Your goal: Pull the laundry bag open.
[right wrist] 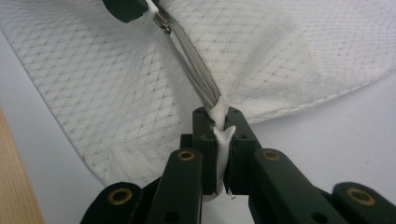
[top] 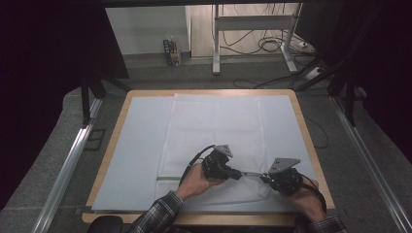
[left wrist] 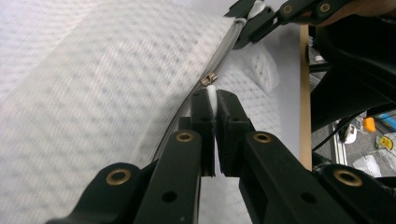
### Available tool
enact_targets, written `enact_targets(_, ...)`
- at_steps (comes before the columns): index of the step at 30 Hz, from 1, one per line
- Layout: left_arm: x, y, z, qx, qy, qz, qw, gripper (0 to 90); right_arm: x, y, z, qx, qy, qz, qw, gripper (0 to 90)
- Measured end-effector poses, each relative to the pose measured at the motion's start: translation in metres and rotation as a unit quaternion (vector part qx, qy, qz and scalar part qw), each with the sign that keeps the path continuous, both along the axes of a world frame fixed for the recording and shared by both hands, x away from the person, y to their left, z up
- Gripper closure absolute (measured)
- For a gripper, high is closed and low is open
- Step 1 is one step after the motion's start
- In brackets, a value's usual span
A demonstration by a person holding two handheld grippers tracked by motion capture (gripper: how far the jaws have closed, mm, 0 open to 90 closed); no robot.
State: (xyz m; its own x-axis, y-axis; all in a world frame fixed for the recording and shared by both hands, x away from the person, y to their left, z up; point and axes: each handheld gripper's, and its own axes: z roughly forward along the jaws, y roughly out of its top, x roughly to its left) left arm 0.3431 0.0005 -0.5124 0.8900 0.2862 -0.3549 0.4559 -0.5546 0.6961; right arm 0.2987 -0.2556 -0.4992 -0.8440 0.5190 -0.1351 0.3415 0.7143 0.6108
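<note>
Spread over a wooden table's pale blue mat (top: 131, 145), a white mesh zippered fabric cover (top: 214, 126) is lying near the person. Left gripper (left wrist: 214, 100) is pinching the white zipper pull tab (left wrist: 212, 93); right gripper (right wrist: 221, 122) is clamping the cover's bunched right end (right wrist: 220, 140), tensioning the grey zipper (right wrist: 196, 70). Zipping seems underway; next, the left should be drawing the slider along steadily.

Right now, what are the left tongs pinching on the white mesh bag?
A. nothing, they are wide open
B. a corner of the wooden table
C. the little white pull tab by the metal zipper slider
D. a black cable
C. In the left gripper view the left tongs are shut on the white pull tab just below the metal zipper slider of the mesh bag.
</note>
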Motion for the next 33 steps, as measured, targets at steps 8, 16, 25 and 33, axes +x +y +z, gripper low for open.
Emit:
enact_targets(8, -0.001, 0.012, 0.001, 0.003, 0.001, 0.008, 1.0000, 87.6, 0.000, -0.001, 0.000, 0.004, 0.002, 0.000, 1.0000, 84.2)
enact_targets(16, -0.002, 0.029, -0.004, -0.004, 0.010, 0.025, 0.9996, 87.5, 0.000, 0.000, -0.001, 0.002, 0.001, -0.002, 1.0000, 84.2)
enact_targets(25, -0.006, 0.035, -0.006, -0.005, 0.008, 0.032, 0.9994, 87.5, -0.001, 0.001, -0.001, 0.001, 0.003, -0.002, 1.0000, 84.1)
enact_targets(33, -0.010, 0.048, -0.005, -0.007, 0.008, 0.045, 0.9989, 87.5, -0.001, 0.001, -0.001, 0.002, 0.001, -0.003, 1.0000, 84.1)
